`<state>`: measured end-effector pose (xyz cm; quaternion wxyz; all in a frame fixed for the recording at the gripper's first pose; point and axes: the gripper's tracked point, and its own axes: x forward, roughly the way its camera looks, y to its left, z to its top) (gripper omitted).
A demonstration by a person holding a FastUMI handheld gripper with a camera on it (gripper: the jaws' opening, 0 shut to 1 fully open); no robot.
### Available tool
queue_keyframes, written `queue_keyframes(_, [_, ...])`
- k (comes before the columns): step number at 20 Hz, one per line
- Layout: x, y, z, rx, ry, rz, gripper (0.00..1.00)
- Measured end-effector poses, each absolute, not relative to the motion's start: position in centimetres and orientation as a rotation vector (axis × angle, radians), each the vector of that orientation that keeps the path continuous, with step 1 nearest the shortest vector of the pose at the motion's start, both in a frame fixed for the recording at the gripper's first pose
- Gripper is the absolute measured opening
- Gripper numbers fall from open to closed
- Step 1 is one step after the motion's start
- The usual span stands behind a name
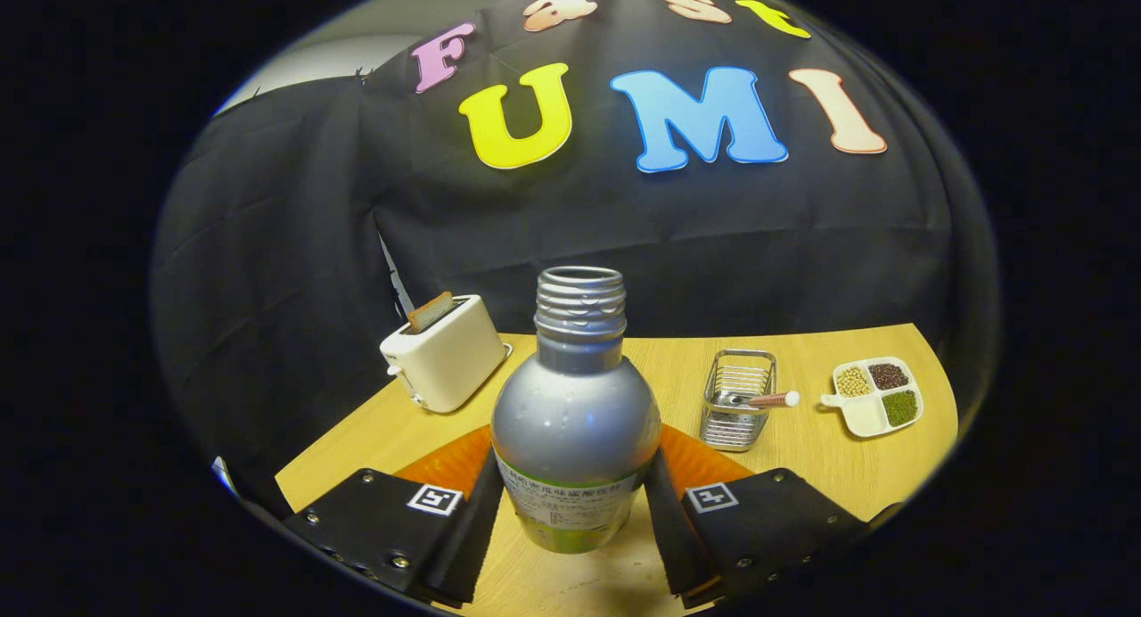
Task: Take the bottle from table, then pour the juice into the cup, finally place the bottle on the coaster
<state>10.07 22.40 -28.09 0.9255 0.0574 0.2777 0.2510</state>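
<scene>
The gripper's [575,510] jaws are clenched on the capless silver metal bottle [575,412], standing on the orange ribbed coaster [450,464], so the task seems nearly finished.

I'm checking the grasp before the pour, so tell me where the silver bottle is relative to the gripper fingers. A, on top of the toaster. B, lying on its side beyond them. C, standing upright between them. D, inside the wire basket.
C: the bottle stands upright with its open neck up, and the gripper has a finger pressed against each side of its lower body.
</scene>
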Motion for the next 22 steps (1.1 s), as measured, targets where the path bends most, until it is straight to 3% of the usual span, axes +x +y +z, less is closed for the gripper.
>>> queue_keyframes(9, [11.0, 25.3, -29.5, 0.032, 0.511, 0.591, 0.77])
queue_keyframes(22, [12.0, 26.6, -34.4, 0.000, 0.508, 0.591, 0.77])
